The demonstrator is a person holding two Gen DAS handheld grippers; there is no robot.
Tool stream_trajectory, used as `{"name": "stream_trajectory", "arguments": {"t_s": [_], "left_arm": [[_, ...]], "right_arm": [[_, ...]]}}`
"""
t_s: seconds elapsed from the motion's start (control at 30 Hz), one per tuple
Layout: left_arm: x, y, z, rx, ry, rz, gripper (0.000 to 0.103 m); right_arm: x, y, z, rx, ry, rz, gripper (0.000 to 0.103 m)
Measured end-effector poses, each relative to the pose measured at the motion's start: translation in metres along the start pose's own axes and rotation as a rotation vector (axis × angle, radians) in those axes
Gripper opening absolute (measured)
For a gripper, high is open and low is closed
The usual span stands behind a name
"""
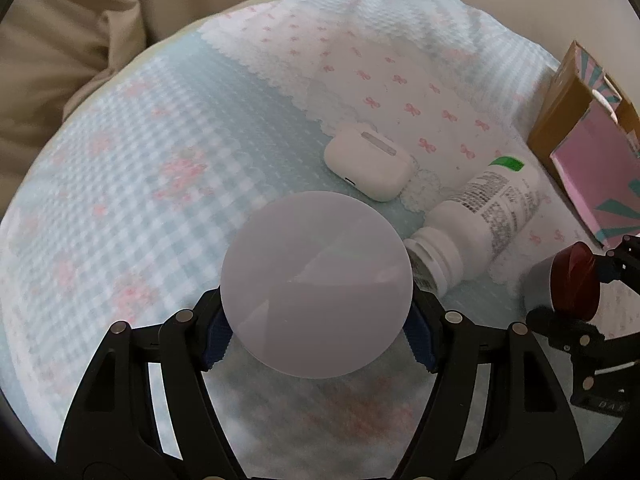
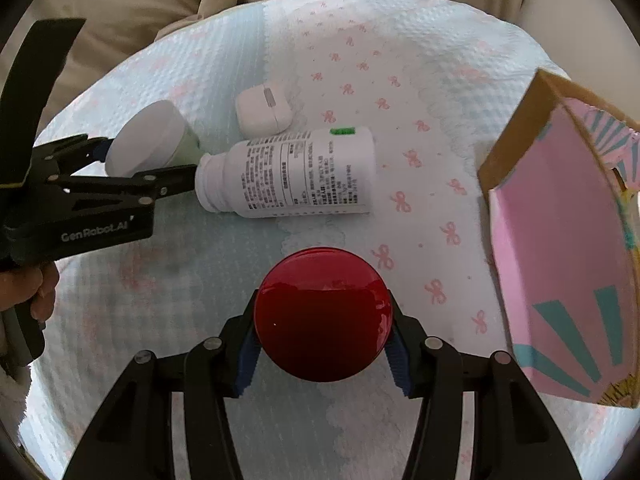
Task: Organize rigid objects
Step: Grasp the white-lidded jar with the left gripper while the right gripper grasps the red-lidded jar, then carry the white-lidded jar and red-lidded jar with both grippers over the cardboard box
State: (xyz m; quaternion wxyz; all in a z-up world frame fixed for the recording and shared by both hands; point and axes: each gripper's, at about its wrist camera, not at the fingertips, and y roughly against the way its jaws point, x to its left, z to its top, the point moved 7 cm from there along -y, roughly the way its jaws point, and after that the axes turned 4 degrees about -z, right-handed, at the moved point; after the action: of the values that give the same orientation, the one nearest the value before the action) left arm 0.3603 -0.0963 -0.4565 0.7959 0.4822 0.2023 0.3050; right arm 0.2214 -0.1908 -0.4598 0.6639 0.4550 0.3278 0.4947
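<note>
Left wrist view shows our left gripper (image 1: 316,332) pinching a pale round-lidded jar (image 1: 316,284) by its sides, blue pads against the rim. Beyond it, a white pill bottle (image 1: 476,220) lies on its side on the quilted cloth (image 1: 140,140), with a white earbud case (image 1: 368,164) just past it. From the right wrist view, our right gripper (image 2: 322,356) is clamped on a red-lidded jar (image 2: 323,312) in the same way, pads on opposite sides. An open pink cardboard box (image 2: 560,248) stands tilted to the right, well apart from the bottle. We judge both jars to be stiff and fairly light, but their lids look glossy and probably slippery, so the grip belongs low on the sides, not on the domed top. The bottle will likely roll, so we would take it across its body. The cloth is soft, so things set down may tip.
</note>
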Motion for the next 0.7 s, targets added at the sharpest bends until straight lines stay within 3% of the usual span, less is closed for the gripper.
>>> {"name": "stream_trajectory", "arguments": {"t_s": [0.3, 0.7], "left_arm": [[-0.009, 0.078, 0.001, -0.047, 0.049, 0.041, 0.069], [-0.055, 0.236, 0.011, -0.116, 0.132, 0.055, 0.069]], "right_arm": [[-0.004, 0.062, 0.001, -0.065, -0.003, 0.014, 0.050], [-0.012, 0.213, 0.012, -0.142, 0.002, 0.037, 0.050]]}}
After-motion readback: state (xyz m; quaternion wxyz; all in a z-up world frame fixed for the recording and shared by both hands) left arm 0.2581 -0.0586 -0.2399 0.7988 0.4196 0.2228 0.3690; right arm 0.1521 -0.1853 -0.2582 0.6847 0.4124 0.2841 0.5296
